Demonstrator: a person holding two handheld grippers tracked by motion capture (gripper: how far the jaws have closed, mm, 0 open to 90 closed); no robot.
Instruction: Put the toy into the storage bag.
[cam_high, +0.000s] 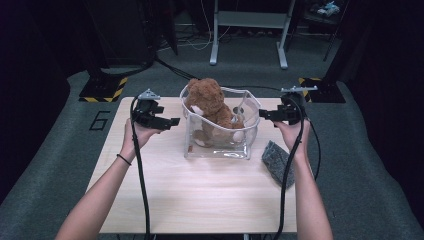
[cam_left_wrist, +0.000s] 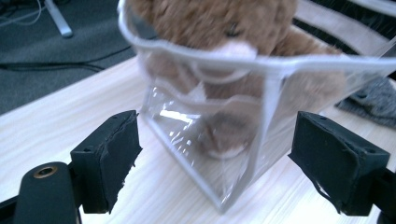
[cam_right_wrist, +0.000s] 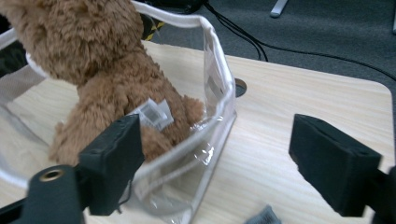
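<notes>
Both pairs of jaws stand wide apart and hold nothing. The left gripper (cam_high: 159, 120) hovers just left of a clear plastic bag (cam_high: 218, 145), its jaws pointing right toward the bag's left wall. In the left gripper view the left gripper (cam_left_wrist: 215, 158) frames a near corner of the bag (cam_left_wrist: 243, 154) between its black pads (cam_left_wrist: 114, 156), with a gap on each side, so nothing touches.

The right gripper (cam_high: 272, 115) hovers just right of the bag, at the height of its rim, jaws pointing left. In the right gripper view the right gripper (cam_right_wrist: 217, 163) has one pad in front of the bag (cam_right_wrist: 205, 154) and the other over bare table (cam_right_wrist: 299, 107); whether the first pad touches the plastic cannot be told.

The bag stands upright and open in the middle of the wooden table (cam_high: 200, 195), a little toward the far side. A brown teddy bear (cam_high: 210, 102) sits inside it, its head rising above the white-edged rim. In the right gripper view a white tag (cam_right_wrist: 152, 113) shows on the teddy bear (cam_right_wrist: 107, 60).

A grey cloth (cam_high: 279, 161) lies flat on the table to the right of the bag and nearer the person, apart from it, beside the right forearm (cam_high: 307, 195). The left gripper view shows the teddy bear (cam_left_wrist: 210, 18) and the grey cloth (cam_left_wrist: 373, 100) beyond the bag.
</notes>
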